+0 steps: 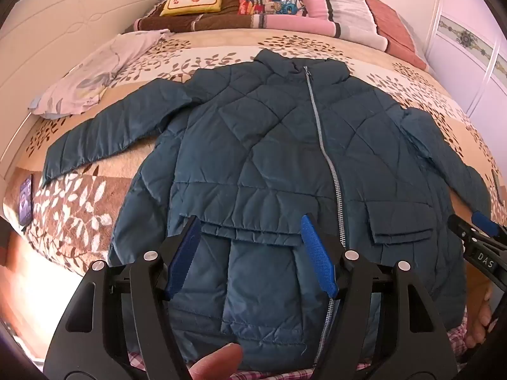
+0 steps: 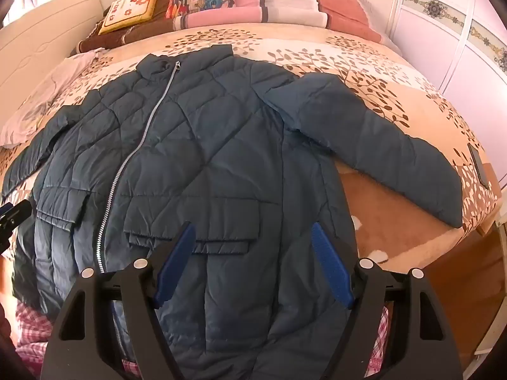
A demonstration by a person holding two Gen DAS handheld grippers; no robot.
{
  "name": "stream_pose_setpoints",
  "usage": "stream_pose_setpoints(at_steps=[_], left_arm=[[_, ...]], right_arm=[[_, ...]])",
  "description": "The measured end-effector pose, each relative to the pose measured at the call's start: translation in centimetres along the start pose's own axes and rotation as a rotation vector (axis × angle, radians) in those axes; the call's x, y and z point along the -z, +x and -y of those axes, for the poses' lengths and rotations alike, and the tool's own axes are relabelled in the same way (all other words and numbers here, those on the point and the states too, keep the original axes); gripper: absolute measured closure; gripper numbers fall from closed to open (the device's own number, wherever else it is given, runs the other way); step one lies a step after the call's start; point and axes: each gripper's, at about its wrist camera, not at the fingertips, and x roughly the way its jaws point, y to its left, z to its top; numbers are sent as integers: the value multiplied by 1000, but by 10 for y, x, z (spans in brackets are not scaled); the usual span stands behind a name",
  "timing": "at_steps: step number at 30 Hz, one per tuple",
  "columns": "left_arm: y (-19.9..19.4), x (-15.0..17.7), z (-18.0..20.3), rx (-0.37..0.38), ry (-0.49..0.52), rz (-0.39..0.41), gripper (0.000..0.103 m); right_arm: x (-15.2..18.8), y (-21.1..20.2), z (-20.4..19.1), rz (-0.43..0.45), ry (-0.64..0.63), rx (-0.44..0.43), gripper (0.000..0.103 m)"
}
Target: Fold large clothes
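1. The task's thing is the dark teal quilted jacket: it fills the middle of both wrist views, lying front side up on the leaf-patterned bedspread, collar toward the top of the frame and hem at the bottom, where it drapes over the bed's near edge.

2. As far as the pictures show, you have folded nothing yet. The zipper is closed up the front, the body looks fairly smooth, and both sleeves are spread outward: one sleeve reaches the left edge of the left wrist view, the other sleeve runs toward the right edge of the right wrist view.

3. Your left gripper hangs above the lower front, near the pocket flap. Its blue fingers are spread wide with only fabric in view behind them; they pinch nothing.

4. Your right gripper sits the same way over the other pocket flap, fingers spread apart and empty.

5. What is left, by my judgement, is the whole fold: bring each sleeve in across the chest, then double the body from hem toward collar.

6. Mind the hanging hem; it may slide once you lift a side. The pillows along the top of the frame and the phone at the left edge lie well apart from the jacket.
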Motion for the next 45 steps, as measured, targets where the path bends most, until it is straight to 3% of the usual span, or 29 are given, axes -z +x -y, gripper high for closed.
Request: stream_pose_setpoints(at_steps=[45], left_arm=[[1, 5, -2, -4, -10, -26, 36]], right_arm=[[3, 4, 16, -33, 59, -8, 28]])
